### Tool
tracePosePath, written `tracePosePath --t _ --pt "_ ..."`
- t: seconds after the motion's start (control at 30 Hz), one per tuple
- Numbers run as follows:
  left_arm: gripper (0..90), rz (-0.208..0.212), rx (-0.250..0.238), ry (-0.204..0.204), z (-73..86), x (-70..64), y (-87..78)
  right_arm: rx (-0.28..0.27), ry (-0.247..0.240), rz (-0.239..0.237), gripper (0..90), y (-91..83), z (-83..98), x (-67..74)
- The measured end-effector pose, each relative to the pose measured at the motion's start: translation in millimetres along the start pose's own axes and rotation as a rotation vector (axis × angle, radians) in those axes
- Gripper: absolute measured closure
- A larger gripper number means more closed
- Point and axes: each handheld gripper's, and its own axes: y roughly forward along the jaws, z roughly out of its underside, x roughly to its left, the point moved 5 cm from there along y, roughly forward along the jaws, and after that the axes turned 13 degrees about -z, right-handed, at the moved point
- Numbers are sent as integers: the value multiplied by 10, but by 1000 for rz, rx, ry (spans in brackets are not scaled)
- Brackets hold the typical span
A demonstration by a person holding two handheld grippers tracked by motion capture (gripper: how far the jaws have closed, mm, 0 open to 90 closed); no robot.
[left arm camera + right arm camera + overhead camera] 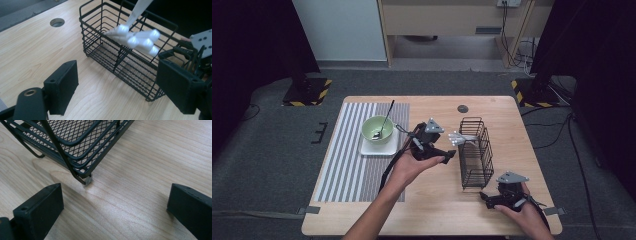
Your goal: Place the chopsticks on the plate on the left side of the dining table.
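Observation:
A black wire basket (pixel 475 152) stands on the wooden table (pixel 427 200), right of centre. Several white utensil handles (pixel 458 138) lean out over its left rim. My left gripper (pixel 447 151) hovers just left of the basket, pointing at it. Its jaws are open with nothing between them. In the left gripper view the white handles (pixel 138 38) lie bundled across the basket (pixel 117 57), beyond the open gripper (pixel 120 92). My right gripper (pixel 492 199) rests low at the basket's near corner. It stands open (pixel 115 212) over bare wood, near the basket's foot (pixel 87 180).
A green bowl (pixel 377 129) with a dark spoon (pixel 385 120) sits on a white plate (pixel 379 148) on a striped mat (pixel 347 155) at the left. A round cable hole (pixel 462 108) is at the table's far edge.

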Motion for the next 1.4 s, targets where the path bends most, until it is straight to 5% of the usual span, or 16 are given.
tracePosePath --t 0.67,1.03,1.4 --pt "221 18 -41 -46 -284 -43 -57 0 0 -1 4 0 0 0" --pt "268 8 -53 -27 -471 -117 -58 0 0 -1 4 0 0 0" --pt "379 13 -10 -35 -486 -115 107 0 1 -2 4 0 0 0"
